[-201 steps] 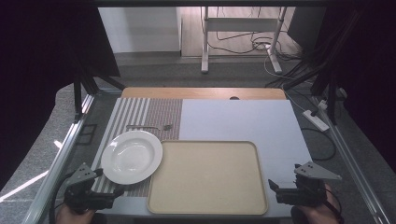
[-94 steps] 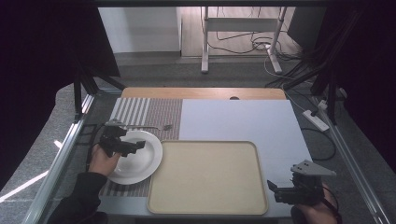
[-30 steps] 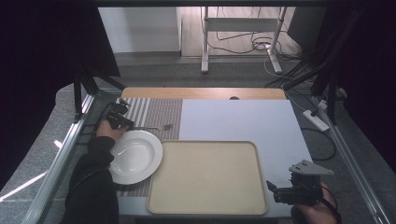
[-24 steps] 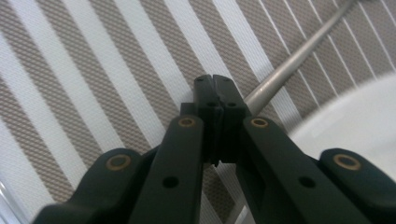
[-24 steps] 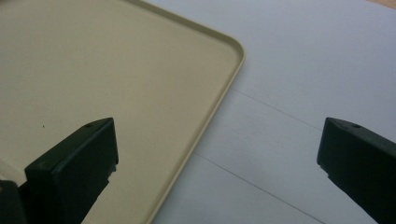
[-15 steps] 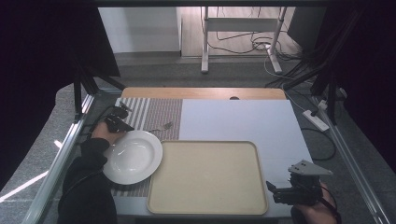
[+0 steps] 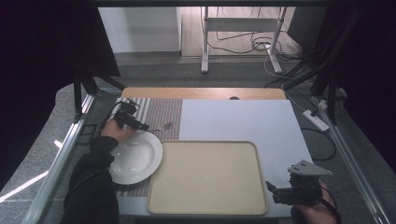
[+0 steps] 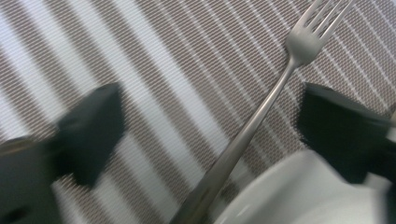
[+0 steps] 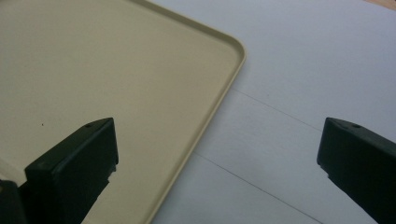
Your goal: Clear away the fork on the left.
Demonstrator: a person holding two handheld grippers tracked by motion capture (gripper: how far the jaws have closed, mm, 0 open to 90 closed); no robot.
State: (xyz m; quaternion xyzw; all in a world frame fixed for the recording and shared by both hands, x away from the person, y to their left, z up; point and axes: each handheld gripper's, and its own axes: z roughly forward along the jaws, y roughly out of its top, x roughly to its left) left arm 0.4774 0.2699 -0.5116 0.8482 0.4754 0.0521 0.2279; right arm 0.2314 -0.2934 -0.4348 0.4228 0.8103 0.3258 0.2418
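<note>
Behind the table I see a grey floor with cables and the legs of another desk. On the table itself a striped placemat (image 7: 159, 112) lies at the left, a pale sheet (image 7: 238, 119) covers the right part, and a beige tray (image 7: 205, 177) sits at the near edge in the middle. A white plate (image 7: 135, 156) rests on the placemat, just beside the left edge of the tray.

At the far left side of the placemat, the person's left hand holds the left gripper (image 7: 140, 126) low over the mat. Its jaws have just been opening and now stand wide apart. A fork (image 8: 261, 112) lies on the stripes between them, and neither jaw presses on it. In the left gripper view the fork runs diagonally, with the tines toward the upper right and the handle going down toward the rim of the plate (image 8: 299, 196). Whether the handle touches the rim, I cannot tell. From above, the fork (image 7: 164, 126) lies just beyond the far edge of the plate, with the tines pointing to the right.

Near the right front corner of the table the right gripper (image 7: 275, 191) is held just beside the tray. Its jaws are spread wide with nothing between them. In the right gripper view they straddle the rim at the corner of the tray (image 9: 219, 98), one jaw over the tray and the other over the pale sheet (image 9: 303, 70).
</note>
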